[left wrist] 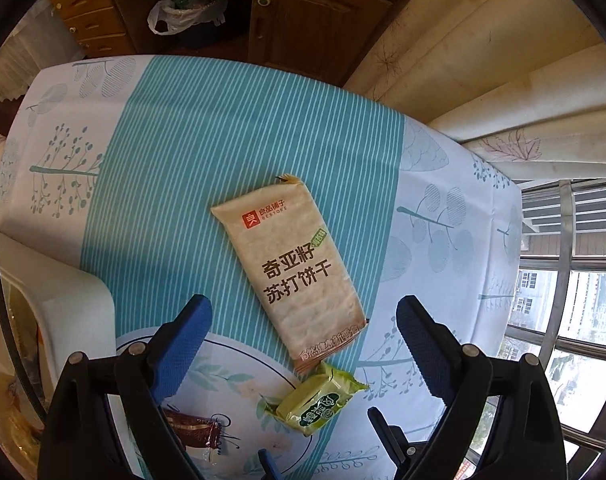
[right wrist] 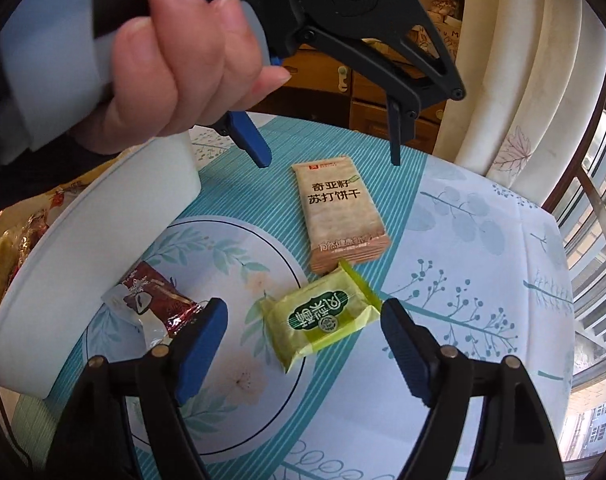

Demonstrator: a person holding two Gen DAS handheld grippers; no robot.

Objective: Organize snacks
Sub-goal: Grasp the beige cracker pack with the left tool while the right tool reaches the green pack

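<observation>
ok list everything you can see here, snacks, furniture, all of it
cracker packet: 1, beige, table centre, lying flat
green snack: 1, lime green, touching the cracker packet's near end
brown snack: 1, dark red-brown, beside the white bin
white bin: 1, white, table's left, wrapped snacks inside
tablecloth: 1, teal stripes and leaf prints, over the table
wooden cabinet: 1, brown, behind the table
bagged basket: 1, white bag, on the floor
left tongs: open, above the cracker packet
right tongs: open, around the green snack

Left gripper (left wrist: pixel 303 320) and right gripper (right wrist: pixel 303 320) both gape, empty.
</observation>
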